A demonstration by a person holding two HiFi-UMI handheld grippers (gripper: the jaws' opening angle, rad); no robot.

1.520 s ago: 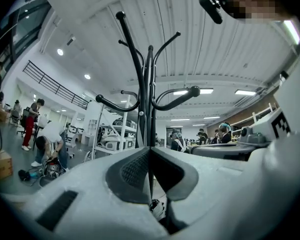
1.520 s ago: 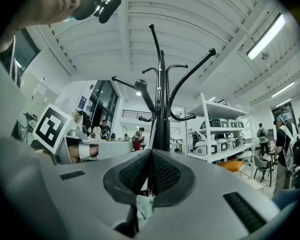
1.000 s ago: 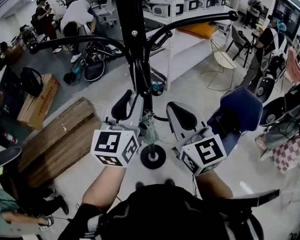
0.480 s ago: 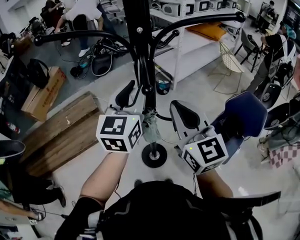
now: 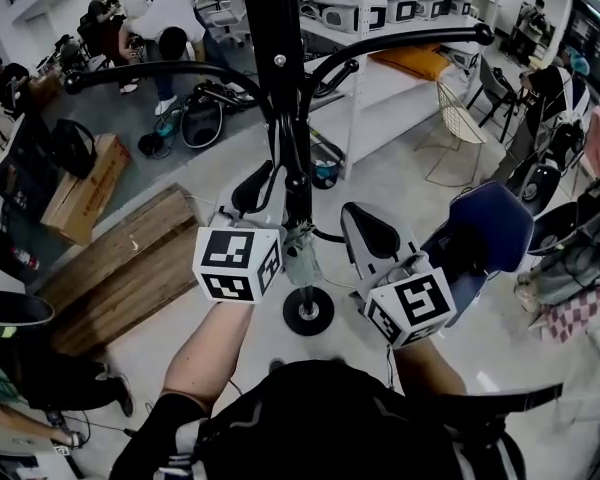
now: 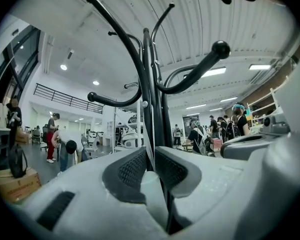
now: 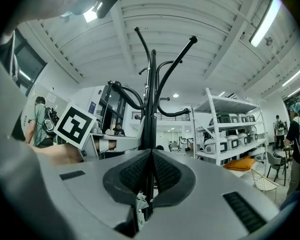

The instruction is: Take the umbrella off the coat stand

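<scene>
A black coat stand (image 5: 270, 58) with curved hooks rises from a round base (image 5: 308, 311). A folded pale green umbrella (image 5: 302, 258) hangs close against its pole. My left gripper (image 5: 275, 183) is at the pole just above the umbrella. In the left gripper view the jaws (image 6: 150, 156) are shut on the umbrella (image 6: 152, 194), whose strap runs up between the pads. My right gripper (image 5: 348, 218) is just right of the pole, apart from the umbrella. Its pads (image 7: 151, 156) meet, and a scrap of umbrella fabric (image 7: 138, 206) shows below them.
A blue chair (image 5: 480, 228) stands at my right, a wooden pallet (image 5: 120, 268) at my left. White shelving (image 5: 380, 28) with an orange cushion is behind the stand. People work at the far left and right. Pale floor lies around the base.
Over the second my left gripper closed in on the pole and umbrella. Since half a second ago both grippers have barely moved.
</scene>
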